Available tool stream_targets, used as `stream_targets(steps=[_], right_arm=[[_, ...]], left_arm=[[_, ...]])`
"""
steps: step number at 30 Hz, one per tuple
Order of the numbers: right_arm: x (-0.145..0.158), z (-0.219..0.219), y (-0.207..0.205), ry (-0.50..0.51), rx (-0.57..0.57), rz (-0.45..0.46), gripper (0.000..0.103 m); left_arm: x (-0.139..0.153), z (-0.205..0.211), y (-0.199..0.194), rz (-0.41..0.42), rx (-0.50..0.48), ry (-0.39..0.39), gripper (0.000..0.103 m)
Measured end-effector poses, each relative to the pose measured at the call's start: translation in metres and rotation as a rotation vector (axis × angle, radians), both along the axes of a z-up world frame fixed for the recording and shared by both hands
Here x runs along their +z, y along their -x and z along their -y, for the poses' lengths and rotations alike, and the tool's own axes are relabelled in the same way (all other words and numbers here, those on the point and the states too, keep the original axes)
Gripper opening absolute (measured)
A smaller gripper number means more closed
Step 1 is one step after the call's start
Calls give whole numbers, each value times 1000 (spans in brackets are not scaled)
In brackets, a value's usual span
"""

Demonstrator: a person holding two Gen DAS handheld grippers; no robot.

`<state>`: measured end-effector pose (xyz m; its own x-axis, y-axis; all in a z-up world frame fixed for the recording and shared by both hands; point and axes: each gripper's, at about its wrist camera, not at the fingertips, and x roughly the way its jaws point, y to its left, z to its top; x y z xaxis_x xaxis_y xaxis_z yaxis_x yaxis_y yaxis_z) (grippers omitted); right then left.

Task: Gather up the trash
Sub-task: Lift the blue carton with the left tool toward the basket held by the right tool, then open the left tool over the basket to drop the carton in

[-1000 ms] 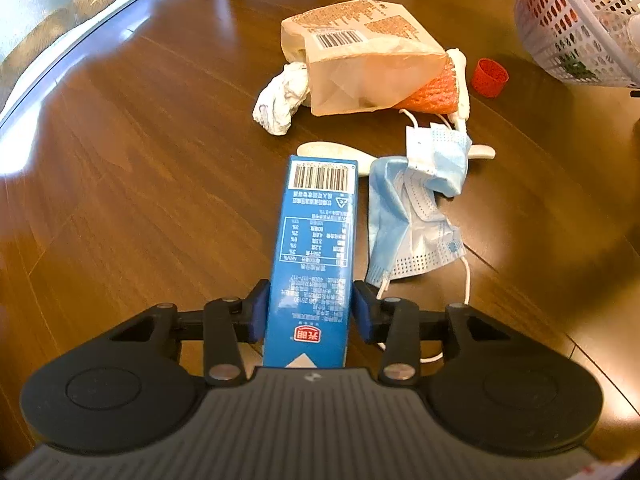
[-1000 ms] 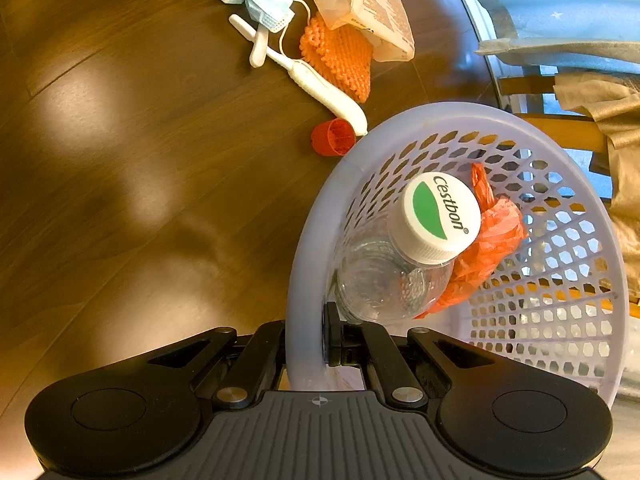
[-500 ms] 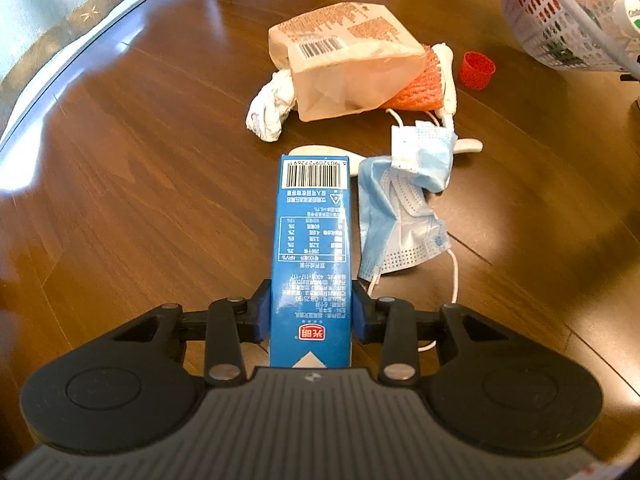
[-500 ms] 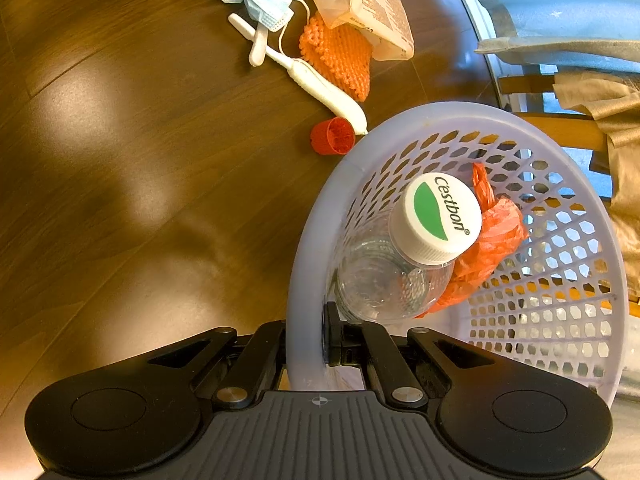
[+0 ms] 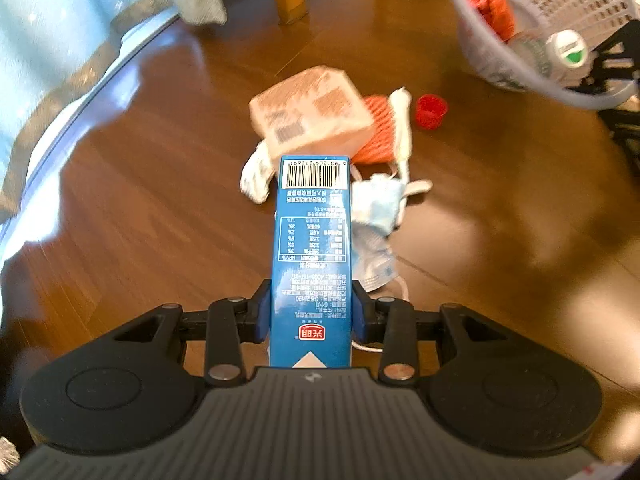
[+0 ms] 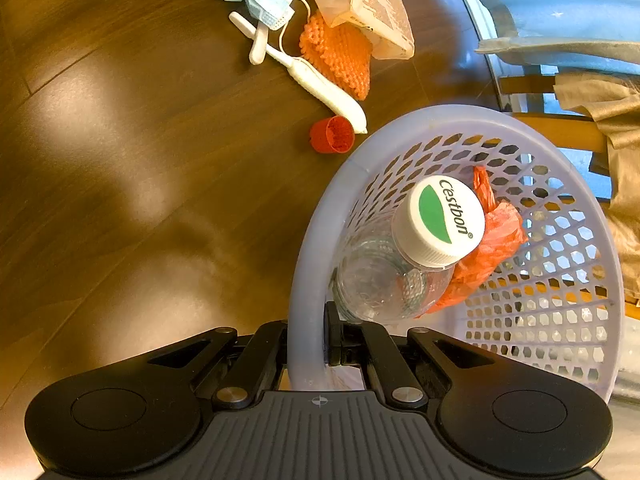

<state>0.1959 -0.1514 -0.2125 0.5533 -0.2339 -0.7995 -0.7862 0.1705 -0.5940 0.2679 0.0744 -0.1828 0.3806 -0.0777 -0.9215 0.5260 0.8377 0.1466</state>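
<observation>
Nearest, a blue carton (image 5: 311,248) is clamped in the left gripper (image 5: 311,314) jaws; a basket (image 6: 560,272) rim is pinched by the right gripper (image 6: 307,340). Beyond, trash is scattered on glossy brown tabletop (image 6: 120,160): mask (image 6: 262,4), paper bag (image 5: 312,114), red cap (image 6: 332,135).

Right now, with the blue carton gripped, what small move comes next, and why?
Probably carry the blue carton, clamped in the left gripper, up and right over the basket that the right gripper holds by the rim; the carton is not yet above it.
</observation>
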Motion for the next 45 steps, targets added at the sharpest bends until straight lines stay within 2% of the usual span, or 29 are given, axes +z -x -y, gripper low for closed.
stream_targets(steps=[10, 19, 37, 39, 40, 41, 45], right_arm=[[1, -1, 3, 2, 10, -4, 0], [2, -1, 6, 2, 21, -1, 0], [9, -1, 19, -18, 40, -5, 0], [10, -1, 19, -22, 37, -5, 0], [10, -2, 19, -23, 37, -5, 0], [10, -2, 19, -24, 35, -5, 0], [11, -2, 17, -33, 28, -6, 0]], left_arm=[[58, 51, 1, 55, -142, 31, 33], [92, 111, -18, 108, -298, 46, 33], [99, 234, -53, 77, -519, 81, 33], [98, 247, -55, 84, -524, 94, 36], [99, 249, -56, 97, -522, 108, 43], [101, 251, -57, 110, -512, 131, 55], [110, 243, -67, 128, -459, 191, 55]])
